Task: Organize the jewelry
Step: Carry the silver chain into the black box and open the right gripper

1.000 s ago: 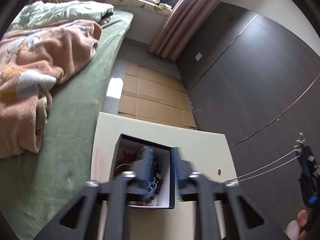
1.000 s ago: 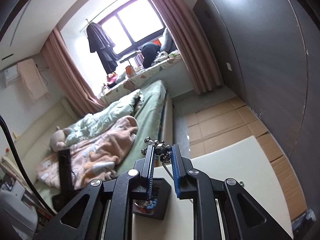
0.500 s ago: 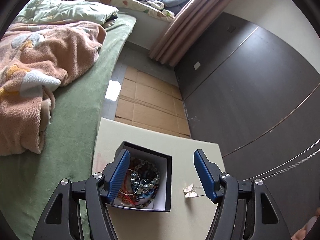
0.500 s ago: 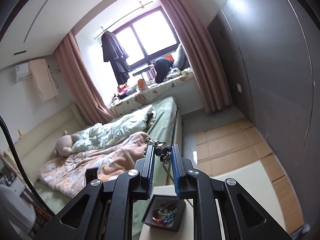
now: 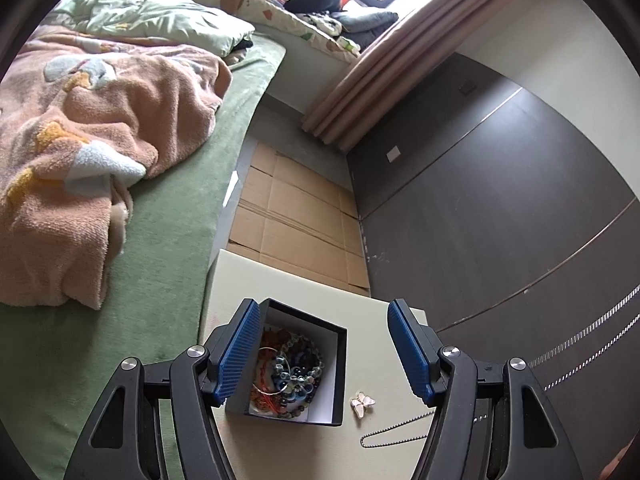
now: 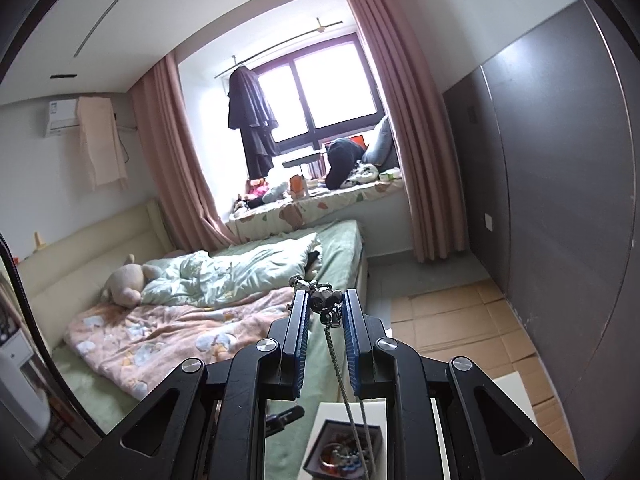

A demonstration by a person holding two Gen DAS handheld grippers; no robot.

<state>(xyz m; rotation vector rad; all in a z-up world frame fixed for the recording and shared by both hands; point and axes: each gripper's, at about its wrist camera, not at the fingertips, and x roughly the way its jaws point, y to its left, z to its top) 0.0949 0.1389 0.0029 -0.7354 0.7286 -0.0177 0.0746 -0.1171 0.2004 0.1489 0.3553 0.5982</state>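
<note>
Your right gripper (image 6: 325, 309) pinches a necklace's knobbly metal pendant (image 6: 322, 298), its ball chain (image 6: 340, 364) hanging down. Your left gripper (image 5: 322, 354) stands wide over the square black jewelry box (image 5: 338, 368) of glossy beads; beside it lies a pearly butterfly charm (image 5: 362, 402).

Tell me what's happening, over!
Left tool open over jewelry box. Right tool shut on silver necklace, chain dangling. Butterfly pendant beside box. Nothing blocking.

The left gripper (image 5: 322, 348), closed a moment ago, now stands wide open above the black jewelry box (image 5: 296, 360), while the right gripper (image 6: 325, 312) lifts the silver necklace (image 6: 325, 300) up higher than before.
</note>
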